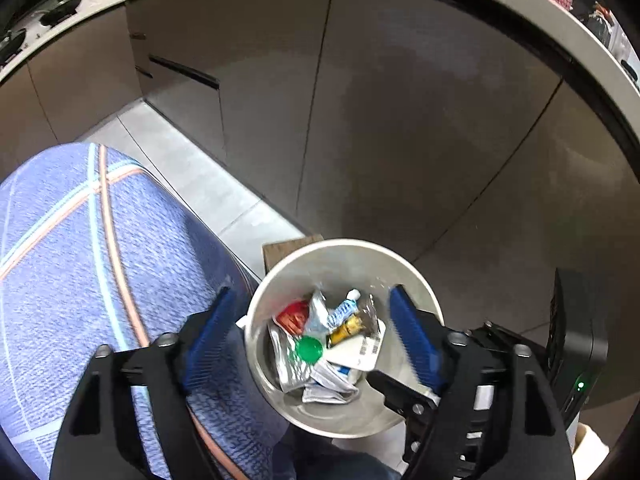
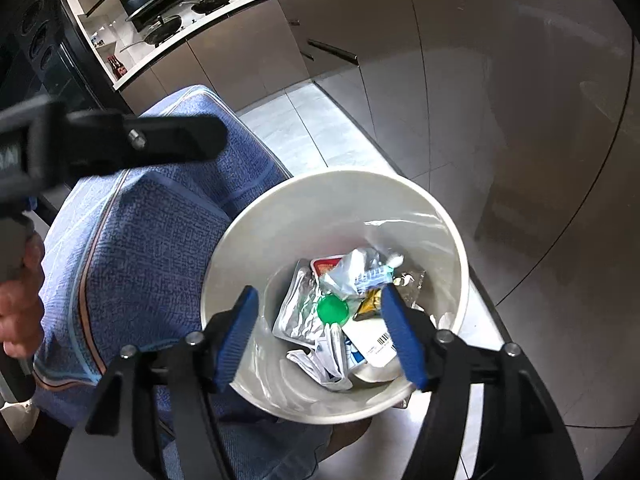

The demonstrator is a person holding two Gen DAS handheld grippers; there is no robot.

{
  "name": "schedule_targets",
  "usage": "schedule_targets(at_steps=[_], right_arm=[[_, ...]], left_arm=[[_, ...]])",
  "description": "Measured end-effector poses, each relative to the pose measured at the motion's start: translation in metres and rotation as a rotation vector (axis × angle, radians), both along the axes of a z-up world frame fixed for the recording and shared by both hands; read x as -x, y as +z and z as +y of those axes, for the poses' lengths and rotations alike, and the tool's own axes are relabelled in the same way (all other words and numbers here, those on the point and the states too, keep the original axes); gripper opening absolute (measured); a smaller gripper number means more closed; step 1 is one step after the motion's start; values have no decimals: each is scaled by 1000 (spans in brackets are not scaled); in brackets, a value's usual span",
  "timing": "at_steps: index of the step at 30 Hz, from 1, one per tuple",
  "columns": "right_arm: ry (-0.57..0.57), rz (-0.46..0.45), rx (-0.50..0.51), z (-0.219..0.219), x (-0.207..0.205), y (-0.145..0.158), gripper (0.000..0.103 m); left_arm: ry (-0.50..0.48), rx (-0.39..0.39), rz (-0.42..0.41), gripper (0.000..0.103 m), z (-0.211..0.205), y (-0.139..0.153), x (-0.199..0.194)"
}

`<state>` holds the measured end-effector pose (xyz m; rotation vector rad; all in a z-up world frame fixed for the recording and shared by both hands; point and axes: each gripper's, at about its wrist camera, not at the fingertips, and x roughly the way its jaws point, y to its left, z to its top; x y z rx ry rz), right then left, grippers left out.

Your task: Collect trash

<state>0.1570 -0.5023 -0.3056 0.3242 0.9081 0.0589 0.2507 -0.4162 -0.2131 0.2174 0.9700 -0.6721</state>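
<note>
A white round bin (image 1: pixel 280 268) (image 2: pixel 248 224) stands on the floor below both grippers. Inside lie crumpled wrappers, a silver foil pouch (image 2: pixel 298 308), a green round lid (image 1: pixel 310 350) (image 2: pixel 333 309), a red packet (image 1: pixel 292 316), a small blue-and-white tube (image 1: pixel 344 308) (image 2: pixel 374 276) and a white labelled pack (image 1: pixel 360 350) (image 2: pixel 376 348). My left gripper (image 1: pixel 310 296) hangs open above the bin, nothing between its blue pads (image 1: pixel 208 336). My right gripper (image 2: pixel 320 298) is open over the bin too, its pads (image 2: pixel 402 340) apart and empty.
A blue woven cloth with orange and pale stripes (image 1: pixel 100 280) (image 2: pixel 140 240) covers a bulky shape left of the bin. Brown cabinet doors (image 1: pixel 400 100) rise behind it. A black device with a green light (image 1: pixel 580 344) stands at the right. A hand (image 2: pixel 18 300) shows at the left edge.
</note>
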Motion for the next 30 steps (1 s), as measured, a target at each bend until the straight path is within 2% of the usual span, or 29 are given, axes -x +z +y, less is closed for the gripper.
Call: schedule_targets(at_steps=[1, 4, 8, 22, 30], right_arm=[[-3, -8, 6, -1, 1, 1, 73], [-4, -28, 22, 1, 5, 7, 87], [0, -39, 39, 7, 7, 15, 99], [-8, -40, 93, 23, 14, 33, 100], [-26, -59, 140, 36, 23, 60, 100]], left_arm=[[12, 1, -12, 89, 2, 3, 3], [30, 11, -38, 94, 8, 10, 4], [66, -3, -56, 94, 16, 15, 5], [115, 1, -76, 94, 48, 38, 14], [127, 20, -104, 94, 68, 59, 28]])
